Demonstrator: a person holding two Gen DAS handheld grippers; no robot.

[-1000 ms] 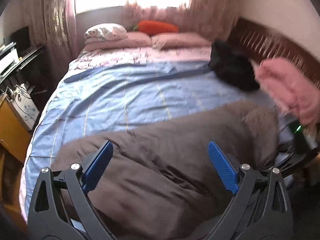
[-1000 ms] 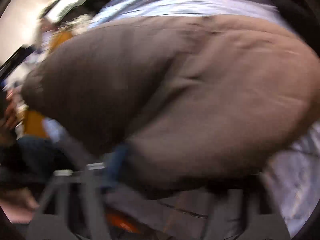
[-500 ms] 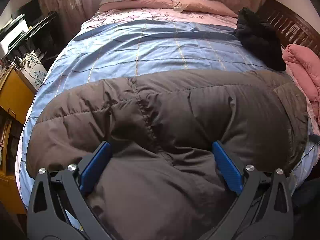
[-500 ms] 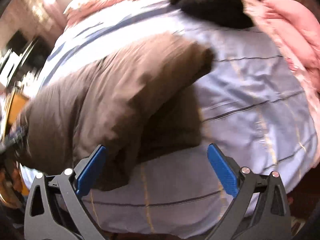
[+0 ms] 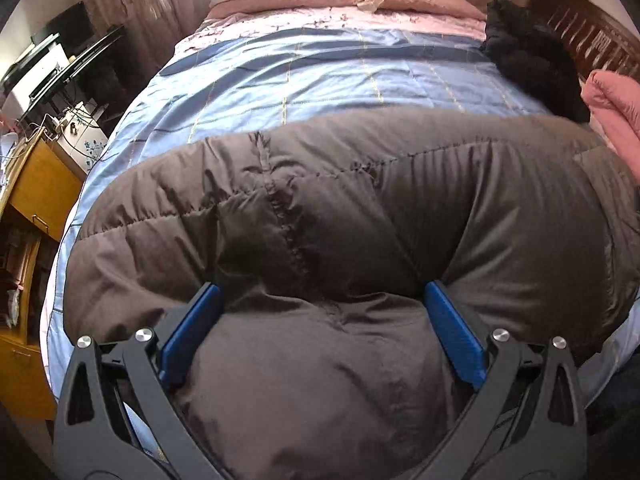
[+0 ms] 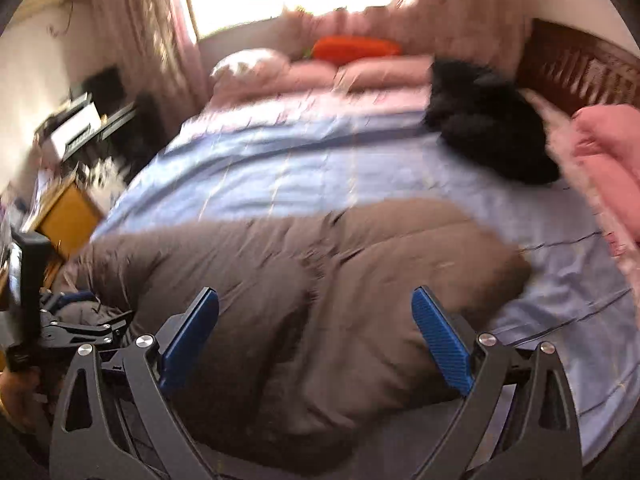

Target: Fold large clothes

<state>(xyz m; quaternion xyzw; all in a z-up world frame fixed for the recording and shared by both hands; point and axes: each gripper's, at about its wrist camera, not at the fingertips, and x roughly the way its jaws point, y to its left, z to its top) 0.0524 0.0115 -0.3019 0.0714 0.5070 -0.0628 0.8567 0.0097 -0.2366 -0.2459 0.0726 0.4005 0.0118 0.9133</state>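
No lettering, brand mark, number or sign can be read anywhere in either wrist view. The white box with a blue floral print (image 5: 82,136) beside the bed carries only a pattern, and the white device on the dark shelf (image 5: 34,80) shows no legible label. The right wrist view is too blurred for any print to be made out.
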